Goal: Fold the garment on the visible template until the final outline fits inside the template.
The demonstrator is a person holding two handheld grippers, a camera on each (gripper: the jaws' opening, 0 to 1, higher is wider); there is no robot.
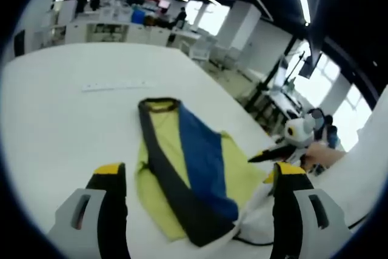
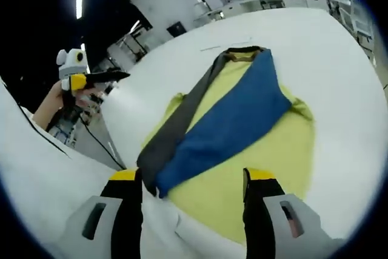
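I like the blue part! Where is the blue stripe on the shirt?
The blue fabric band runs diagonally across the yellow garment on the white table, beside the dark grey band.

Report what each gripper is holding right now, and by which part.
Nothing is held. The left gripper and right gripper both stand open above the garment on the white table, with no cloth between their jaws.

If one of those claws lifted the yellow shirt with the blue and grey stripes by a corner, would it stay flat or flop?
It would probably flop: the yellow shirt with blue and grey stripes lies thin and creased on the white table, its edges rumpled. It looks light for its size. It may slide easily, since the tabletop looks smooth.
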